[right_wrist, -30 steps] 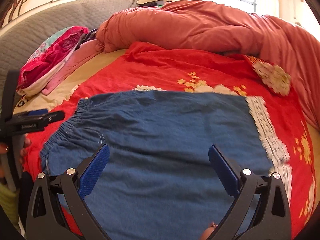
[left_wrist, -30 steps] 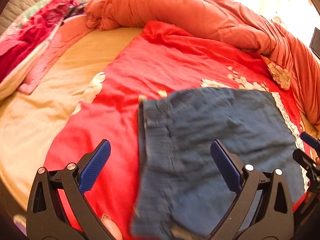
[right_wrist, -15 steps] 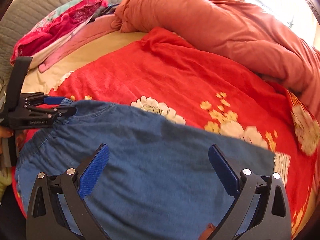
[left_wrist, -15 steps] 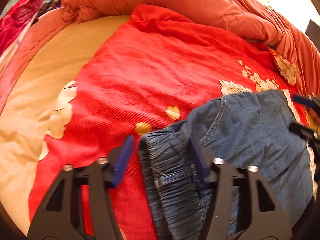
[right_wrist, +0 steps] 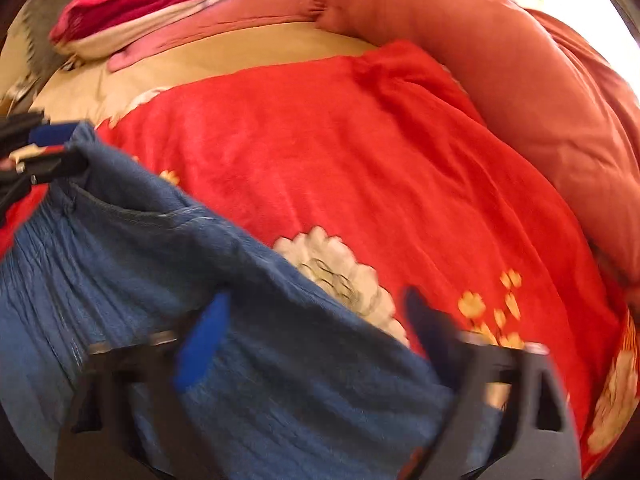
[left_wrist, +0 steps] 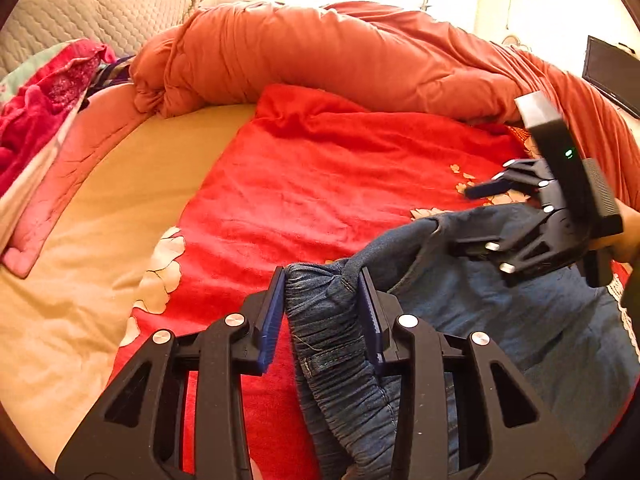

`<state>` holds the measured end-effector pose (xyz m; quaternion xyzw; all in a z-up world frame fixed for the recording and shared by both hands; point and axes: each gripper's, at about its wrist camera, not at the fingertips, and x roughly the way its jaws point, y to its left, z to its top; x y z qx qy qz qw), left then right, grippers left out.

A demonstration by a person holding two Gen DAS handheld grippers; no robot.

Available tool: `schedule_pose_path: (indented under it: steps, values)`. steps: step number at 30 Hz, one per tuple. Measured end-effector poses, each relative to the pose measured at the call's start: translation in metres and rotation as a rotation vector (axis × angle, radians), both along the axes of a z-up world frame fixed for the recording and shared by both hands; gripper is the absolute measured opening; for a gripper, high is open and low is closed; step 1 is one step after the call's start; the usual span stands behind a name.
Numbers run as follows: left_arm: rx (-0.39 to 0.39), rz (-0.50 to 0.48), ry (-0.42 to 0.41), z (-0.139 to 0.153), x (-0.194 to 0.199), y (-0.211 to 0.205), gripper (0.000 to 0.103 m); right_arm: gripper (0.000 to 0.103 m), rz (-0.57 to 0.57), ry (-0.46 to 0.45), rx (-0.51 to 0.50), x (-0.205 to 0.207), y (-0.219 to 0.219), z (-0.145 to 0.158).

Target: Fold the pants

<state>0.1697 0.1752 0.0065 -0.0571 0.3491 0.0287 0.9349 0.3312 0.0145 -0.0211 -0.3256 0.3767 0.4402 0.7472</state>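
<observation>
The blue denim pants lie on a red flowered blanket spread over the bed, with the gathered waistband bunched and partly lifted. The left gripper is clenched on that waistband, its 2 blue pads pressing the folds from either side. The right gripper hovers over the far edge of the pants; its fingers stand wide apart, grasping nothing, though the view is blurred. An orange quilt is heaped beyond the blanket.
</observation>
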Motion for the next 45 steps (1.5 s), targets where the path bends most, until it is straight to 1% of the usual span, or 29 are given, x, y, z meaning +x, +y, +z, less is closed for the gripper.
schedule_pose_path:
  steps: [1, 2, 4, 6, 11, 13, 16, 18, 20, 21, 23, 25, 29, 35, 38, 41, 43, 45]
  values:
    - [0.001, 0.0, 0.002, 0.0, -0.001, -0.001, 0.027, 0.047, 0.023, 0.016, 0.009, -0.001, 0.003, -0.002]
    - [0.005, 0.0, 0.006, -0.001, -0.001, -0.002, 0.027, 0.04, 0.036, 0.027, 0.011, -0.003, 0.004, -0.004]
    - [0.019, 0.012, 0.014, -0.002, -0.002, -0.003, 0.027, 0.019, 0.059, 0.033, 0.029, -0.012, 0.004, -0.004]
    - [0.026, 0.018, 0.003, -0.001, -0.003, -0.003, 0.027, 0.011, 0.071, 0.017, 0.058, -0.02, -0.001, 0.001]
    - [0.045, 0.007, -0.031, 0.01, -0.015, -0.008, 0.027, 0.01, -0.002, -0.015, 0.167, -0.044, -0.031, 0.031]
    - [0.054, 0.0, -0.044, 0.014, -0.023, -0.013, 0.027, 0.01, -0.029, -0.024, 0.212, -0.06, -0.045, 0.045]
    - [0.035, -0.007, -0.064, 0.022, -0.04, -0.019, 0.027, 0.01, -0.068, -0.026, 0.247, -0.088, -0.063, 0.059]
    - [0.038, -0.008, -0.091, 0.03, -0.052, -0.024, 0.027, 0.01, -0.087, -0.02, 0.272, -0.109, -0.073, 0.067]
    - [0.068, -0.014, -0.119, 0.035, -0.066, -0.031, 0.027, 0.01, -0.096, 0.001, 0.297, -0.126, -0.08, 0.071]
    - [0.085, -0.026, -0.122, 0.035, -0.076, -0.036, 0.027, 0.01, -0.101, 0.009, 0.301, -0.136, -0.083, 0.072]
    - [0.083, -0.029, -0.116, 0.033, -0.092, -0.041, 0.027, 0.01, -0.106, 0.024, 0.312, -0.158, -0.091, 0.074]
    - [0.076, -0.028, -0.111, 0.031, -0.107, -0.044, 0.027, 0.01, -0.096, 0.043, 0.313, -0.178, -0.097, 0.072]
    - [0.067, -0.029, -0.094, 0.026, -0.131, -0.05, 0.027, 0.01, -0.088, 0.104, 0.304, -0.213, -0.107, 0.059]
    - [0.047, -0.043, -0.054, 0.018, -0.159, -0.053, 0.027, 0.01, -0.094, 0.169, 0.317, -0.252, -0.113, 0.044]
    - [0.058, -0.045, -0.028, 0.013, -0.168, -0.056, 0.027, 0.01, -0.087, 0.154, 0.313, -0.269, -0.113, 0.039]
    - [0.055, -0.04, 0.025, 0.002, -0.172, -0.055, 0.027, 0.01, -0.094, 0.182, 0.297, -0.277, -0.111, 0.026]
    - [0.042, -0.039, 0.049, -0.003, -0.176, -0.054, 0.027, 0.01, -0.096, 0.177, 0.271, -0.282, -0.111, 0.016]
    - [0.044, -0.031, 0.064, -0.007, -0.182, -0.052, 0.027, 0.013, -0.097, 0.179, 0.264, -0.286, -0.111, 0.011]
